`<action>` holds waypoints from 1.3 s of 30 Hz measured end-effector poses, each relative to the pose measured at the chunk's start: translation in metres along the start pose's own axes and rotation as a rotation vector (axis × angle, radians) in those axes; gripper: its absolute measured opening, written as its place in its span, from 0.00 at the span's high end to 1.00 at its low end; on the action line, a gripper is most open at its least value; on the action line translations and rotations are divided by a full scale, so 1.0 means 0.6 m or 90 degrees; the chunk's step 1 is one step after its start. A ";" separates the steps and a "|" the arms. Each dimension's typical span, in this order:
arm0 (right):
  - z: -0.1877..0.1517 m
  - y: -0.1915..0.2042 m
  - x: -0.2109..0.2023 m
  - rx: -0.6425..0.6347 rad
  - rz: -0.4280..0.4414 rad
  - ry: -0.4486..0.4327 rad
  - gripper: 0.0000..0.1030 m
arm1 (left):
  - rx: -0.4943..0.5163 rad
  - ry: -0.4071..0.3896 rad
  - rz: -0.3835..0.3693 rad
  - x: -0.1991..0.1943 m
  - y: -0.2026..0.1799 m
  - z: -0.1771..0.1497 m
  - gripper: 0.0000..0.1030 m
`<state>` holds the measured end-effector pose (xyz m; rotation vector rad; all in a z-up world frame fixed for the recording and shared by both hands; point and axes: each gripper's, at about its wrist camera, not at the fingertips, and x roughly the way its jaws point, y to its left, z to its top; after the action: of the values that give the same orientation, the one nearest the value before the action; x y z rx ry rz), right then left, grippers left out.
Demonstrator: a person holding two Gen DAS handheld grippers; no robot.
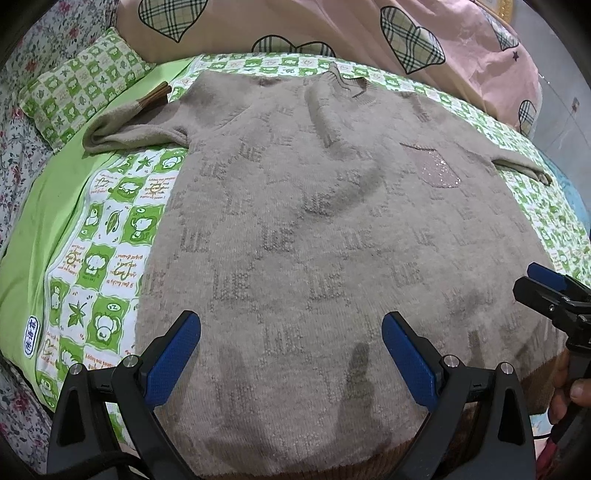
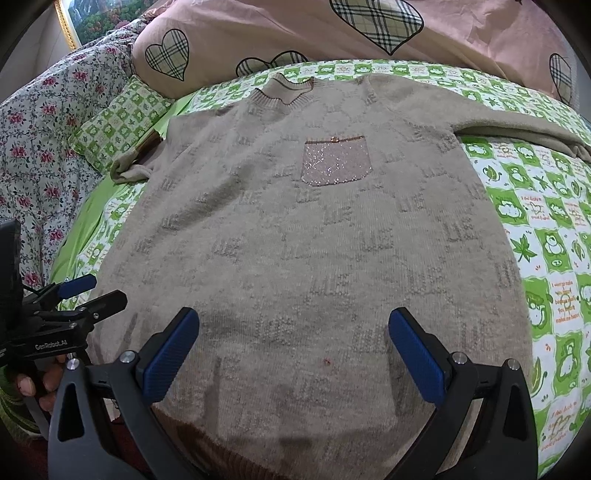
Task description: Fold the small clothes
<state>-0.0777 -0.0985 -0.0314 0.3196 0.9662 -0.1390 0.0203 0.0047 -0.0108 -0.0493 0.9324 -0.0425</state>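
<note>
the near hem of the beige knitted sweater with a woven letter pattern [image 1: 314,240] runs out of sight under both grippers, and its far right sleeve is cut off at the edge of the right wrist view. the sleeve on the left side [image 1: 125,133] lies bunched, its cuff half hidden against a green checked pillow [image 1: 85,92].

the left gripper [image 1: 291,354] has its blue-padded fingers [image 1: 173,358] spread wide, grasping nothing, hovering over the sweater's lower part; whether the pads touch the knit is unclear. the right gripper [image 2: 293,354] is likewise spread wide and empty above the lower hem area, straight ahead of it a sparkly pink chest pocket [image 2: 336,158]. each gripper shows at the side of the other's view, with fingers of the holding hand partly visible.

the sweater lies flat, front up, collar away from the grippers, on a green and white cartoon-print bedsheet [image 2: 535,229]. beyond it is a pink quilt with plaid hearts [image 2: 295,33]; to the left, a floral fabric [image 2: 44,122].
</note>
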 end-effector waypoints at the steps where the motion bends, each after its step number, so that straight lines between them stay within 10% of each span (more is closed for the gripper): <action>1: 0.005 -0.003 -0.001 0.013 0.015 0.010 0.01 | 0.003 -0.005 0.005 0.001 0.000 0.003 0.04; 14: 0.105 -0.049 0.018 -0.009 0.018 -0.007 0.01 | 0.041 -0.023 0.013 0.027 0.051 0.123 0.04; 27: 0.329 -0.133 0.115 -0.045 0.000 -0.044 0.01 | 0.134 -0.056 -0.027 0.183 0.113 0.408 0.04; 37: 0.495 -0.166 0.235 -0.113 0.000 -0.034 0.01 | 0.144 0.028 -0.088 0.321 0.150 0.534 0.05; 39: 0.506 -0.168 0.270 -0.128 0.001 -0.010 0.01 | 0.148 0.070 -0.112 0.355 0.151 0.541 0.19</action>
<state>0.2261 -0.2891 -0.0260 0.1336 0.9554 -0.0423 0.4092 0.0906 0.0062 0.0870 1.0251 -0.3186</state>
